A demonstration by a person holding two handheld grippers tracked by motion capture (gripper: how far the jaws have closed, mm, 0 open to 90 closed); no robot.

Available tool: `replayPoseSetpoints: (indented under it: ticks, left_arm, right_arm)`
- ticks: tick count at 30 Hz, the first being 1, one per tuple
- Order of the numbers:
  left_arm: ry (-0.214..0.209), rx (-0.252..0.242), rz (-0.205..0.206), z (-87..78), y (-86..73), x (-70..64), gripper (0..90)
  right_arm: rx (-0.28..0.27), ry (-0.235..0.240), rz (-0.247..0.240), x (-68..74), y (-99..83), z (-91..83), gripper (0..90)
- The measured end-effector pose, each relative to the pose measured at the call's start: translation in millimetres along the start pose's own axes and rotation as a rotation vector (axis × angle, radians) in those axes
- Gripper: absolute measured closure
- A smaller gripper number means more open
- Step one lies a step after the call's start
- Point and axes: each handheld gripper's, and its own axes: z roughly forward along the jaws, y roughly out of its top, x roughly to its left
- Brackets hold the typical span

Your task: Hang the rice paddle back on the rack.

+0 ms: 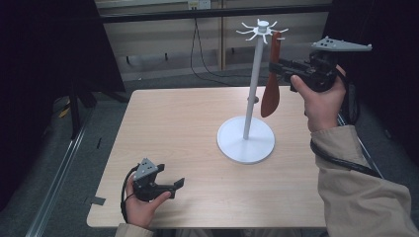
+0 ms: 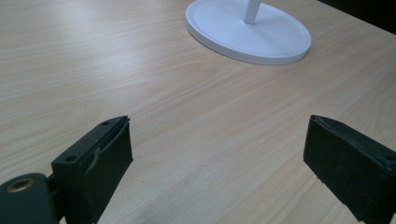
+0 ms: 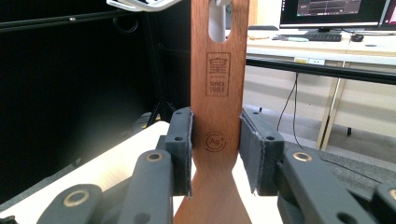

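In the right gripper view the picture's bottom edge is cutting off the wooden spatula's blade, and the top edge its handle end. In the left gripper view, the white stand's pole is running out of frame.

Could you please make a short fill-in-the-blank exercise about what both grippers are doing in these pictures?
1. The right gripper is shut on a wooden ____.
2. A hook of the white stand passes through the ____ in the handle.
3. The left gripper is ____, with nothing between its jaws.
4. The stand's round base rests on the ____.

Missing words: spatula; hole; open; table
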Motion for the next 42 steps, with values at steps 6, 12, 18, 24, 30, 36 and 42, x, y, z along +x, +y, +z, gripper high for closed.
replayPoseSetpoints:
  ticks: [6,12,18,24,30,36,42]
  left_arm:
    - [0.003,-0.003,0.003,-1.3,0.8,-0.5,7.8]
    - [-0.004,0.001,0.011,1.3,2.1,-2.1,7.8]
    - [-0.012,0.000,0.014,3.8,3.6,-3.7,7.8]
    - [-0.010,-0.004,0.016,2.6,4.2,-3.6,7.8]
    - [-0.010,0.000,0.020,2.4,3.8,-3.7,7.8]
    - [-0.008,0.000,0.020,2.1,3.7,-3.4,7.8]
    - [-0.012,0.004,0.019,2.2,3.4,-3.5,7.8]
  right_arm:
    - [0.003,0.000,-0.004,-0.3,-4.5,-2.7,62.3]
    - [0.015,-0.009,-0.012,1.6,-7.5,-9.4,51.6]
    - [0.031,-0.014,-0.008,2.7,-14.1,-14.8,42.6]
    - [0.060,-0.011,-0.005,5.6,-23.9,-16.1,35.0]
    - [0.080,-0.013,-0.008,10.0,-34.2,-17.0,28.6]
    - [0.091,0.000,-0.003,12.9,-46.6,-16.1,22.1]
    - [0.097,-0.002,-0.003,14.9,-59.9,-15.5,16.0]
